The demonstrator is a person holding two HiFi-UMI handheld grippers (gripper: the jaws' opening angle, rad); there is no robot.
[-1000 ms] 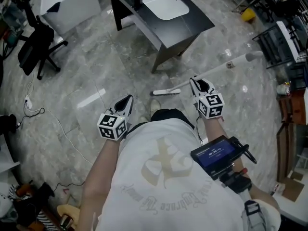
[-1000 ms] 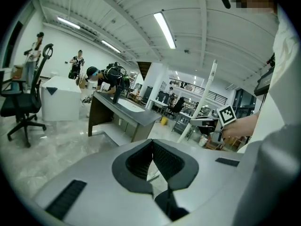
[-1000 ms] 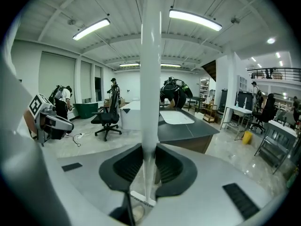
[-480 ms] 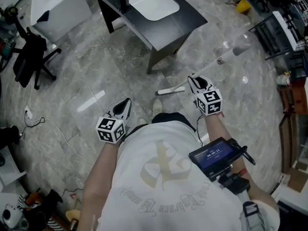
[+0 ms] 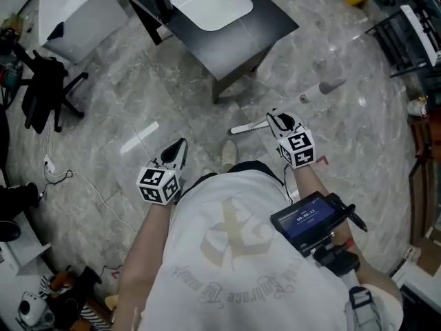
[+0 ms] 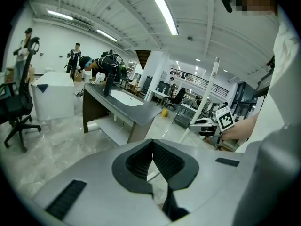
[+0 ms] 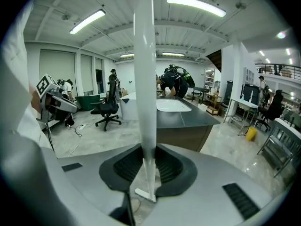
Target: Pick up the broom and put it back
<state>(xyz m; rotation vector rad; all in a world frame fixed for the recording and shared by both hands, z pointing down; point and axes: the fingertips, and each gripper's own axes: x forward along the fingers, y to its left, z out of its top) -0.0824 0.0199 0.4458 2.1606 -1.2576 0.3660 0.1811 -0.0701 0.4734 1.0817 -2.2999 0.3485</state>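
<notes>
Grey marble floor [image 5: 172,95] lies beneath the white long-handled broom [image 5: 242,127]. The right gripper [image 5: 279,121] is clamped on its handle. The left gripper [image 5: 180,145] jaws are together, empty. The shirt lettering is unreadable.

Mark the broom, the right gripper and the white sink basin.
broom [image 7: 144,79], right gripper view, on its white handle.
right gripper [image 5: 278,120], head view, between its fingertips.
white sink basin [image 5: 212,4], head view, basin middle.

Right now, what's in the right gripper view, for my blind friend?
The grey right gripper is shut on a long white broom pole standing upright in the middle. Behind it is a dark desk holding a white basin.
</notes>
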